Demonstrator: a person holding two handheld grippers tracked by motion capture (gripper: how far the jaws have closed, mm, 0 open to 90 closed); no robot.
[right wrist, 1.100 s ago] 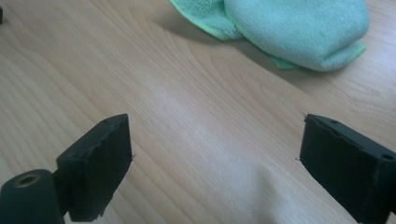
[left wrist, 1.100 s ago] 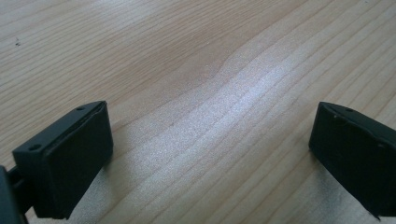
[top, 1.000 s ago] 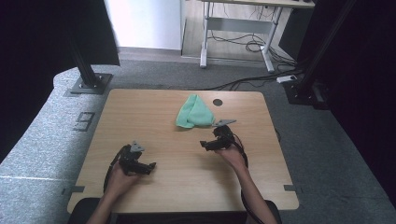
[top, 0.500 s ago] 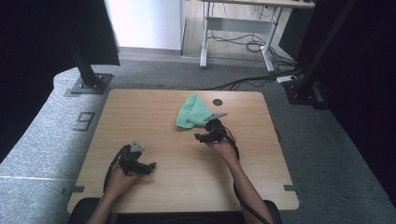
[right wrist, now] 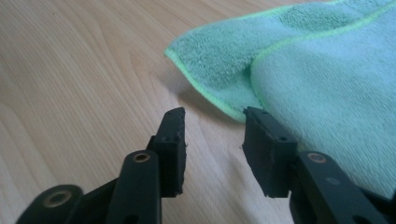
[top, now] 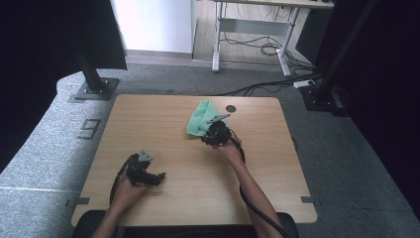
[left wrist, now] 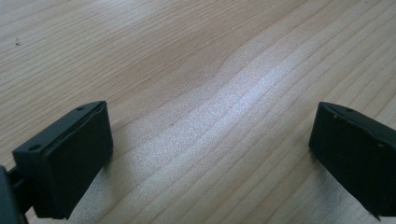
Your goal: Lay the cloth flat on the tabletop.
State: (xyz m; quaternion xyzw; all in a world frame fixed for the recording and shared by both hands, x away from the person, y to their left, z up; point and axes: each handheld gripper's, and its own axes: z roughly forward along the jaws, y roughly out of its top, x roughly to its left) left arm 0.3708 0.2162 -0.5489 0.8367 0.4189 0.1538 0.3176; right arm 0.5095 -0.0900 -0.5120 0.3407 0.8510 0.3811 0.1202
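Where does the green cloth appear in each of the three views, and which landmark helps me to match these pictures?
High view: the green cloth lies at the table's far middle, just beyond the right gripper.
Left gripper view: not in it; bare wooden table between wide-open jaws.
Right gripper view: the cloth covers the upper right, its edge just ahead of the jaws, which have just been closing with nothing between them.
Shared landmark: the light wood-grain tabletop.

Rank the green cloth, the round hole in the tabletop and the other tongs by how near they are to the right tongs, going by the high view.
From the right tongs:
1. Green cloth, right at their tips, just beyond.
2. Round hole, a little farther back, toward the table's far edge.
3. Left tongs, farthest, on the near left of the table.
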